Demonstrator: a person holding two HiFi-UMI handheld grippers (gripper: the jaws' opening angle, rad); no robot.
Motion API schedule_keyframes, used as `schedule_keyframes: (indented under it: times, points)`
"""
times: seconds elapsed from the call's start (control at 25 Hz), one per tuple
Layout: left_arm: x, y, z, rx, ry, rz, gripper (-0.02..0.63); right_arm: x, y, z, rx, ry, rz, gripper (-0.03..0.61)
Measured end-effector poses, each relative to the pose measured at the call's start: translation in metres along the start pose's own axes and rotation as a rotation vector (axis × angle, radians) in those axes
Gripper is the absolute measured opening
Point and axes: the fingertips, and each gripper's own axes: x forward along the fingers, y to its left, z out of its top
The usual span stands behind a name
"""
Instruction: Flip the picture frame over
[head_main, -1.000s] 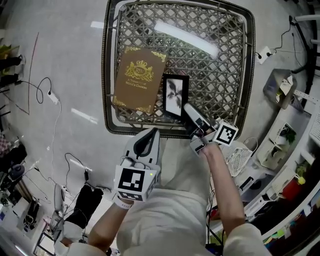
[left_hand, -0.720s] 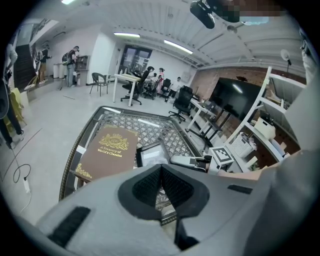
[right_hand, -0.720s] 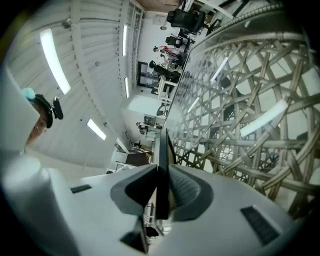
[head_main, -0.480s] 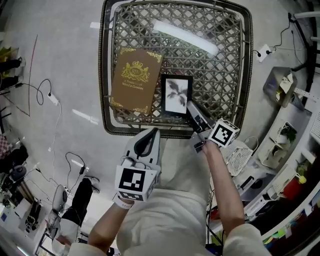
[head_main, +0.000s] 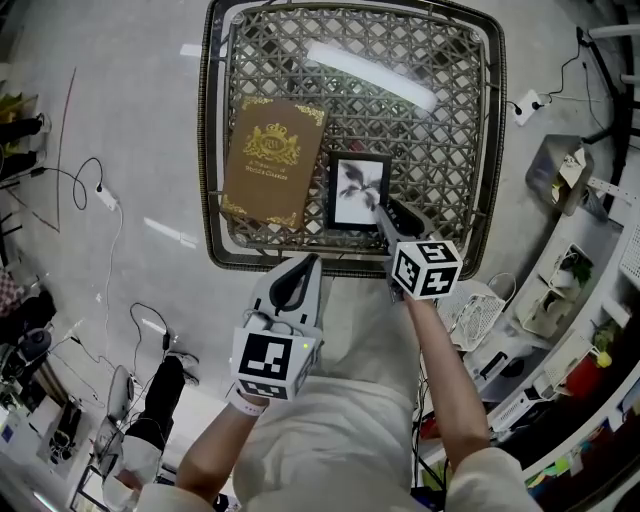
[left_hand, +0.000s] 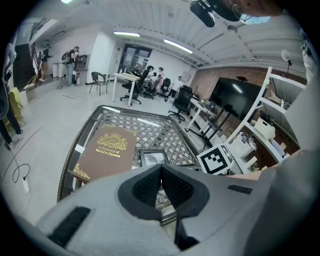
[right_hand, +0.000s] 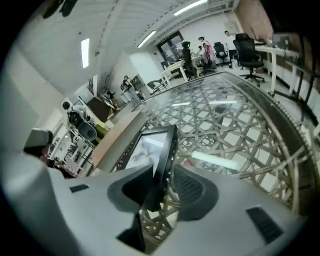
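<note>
Opening the right gripper's (head_main: 384, 214) jaws, with the near right edge of the picture frame (head_main: 358, 190) between them, picture side up on the lattice table (head_main: 497, 150), just beside the brown book (head_main: 270, 160); holding the left gripper (head_main: 303, 265) clenched, empty, short of the table's near rim.

Head view looks steeply down; gripper views skim the shared table (head_main: 440, 140)
</note>
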Motion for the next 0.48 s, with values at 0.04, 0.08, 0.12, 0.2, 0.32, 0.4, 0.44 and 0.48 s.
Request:
schedule_keyframes:
  times: [0.04,0.08,0.12,0.2,0.32,0.4,0.44,0.48]
  points:
    - [0.0,0.0,-0.001,0.0,0.001,-0.001,0.025,0.0,-0.001,0.0,-0.033,0.01,-0.031,0.146]
    - [-0.001,0.0,-0.001,-0.002,0.001,-0.002,0.025,0.0,-0.001,0.0,-0.06,0.017,-0.05,0.152]
    - [-0.001,0.0,0.0,-0.004,0.001,-0.003,0.025,-0.001,0.0,0.0,-0.076,0.022,-0.06,0.15]
    - [-0.002,-0.002,0.002,-0.004,-0.004,-0.008,0.025,-0.003,0.004,0.003,-0.081,0.023,-0.058,0.15]
    - [-0.004,-0.004,0.008,0.009,-0.017,-0.018,0.025,-0.01,0.009,0.007,-0.099,0.016,-0.067,0.15]
    - [-0.008,-0.005,0.013,0.014,-0.025,-0.022,0.025,-0.017,0.013,0.01,-0.123,0.013,-0.081,0.149]
    - [-0.01,-0.005,0.016,0.018,-0.03,-0.024,0.025,-0.021,0.014,0.012,-0.134,0.012,-0.09,0.142]
    - [-0.013,-0.005,0.02,0.023,-0.037,-0.027,0.025,-0.025,0.016,0.014,-0.148,0.011,-0.098,0.133]
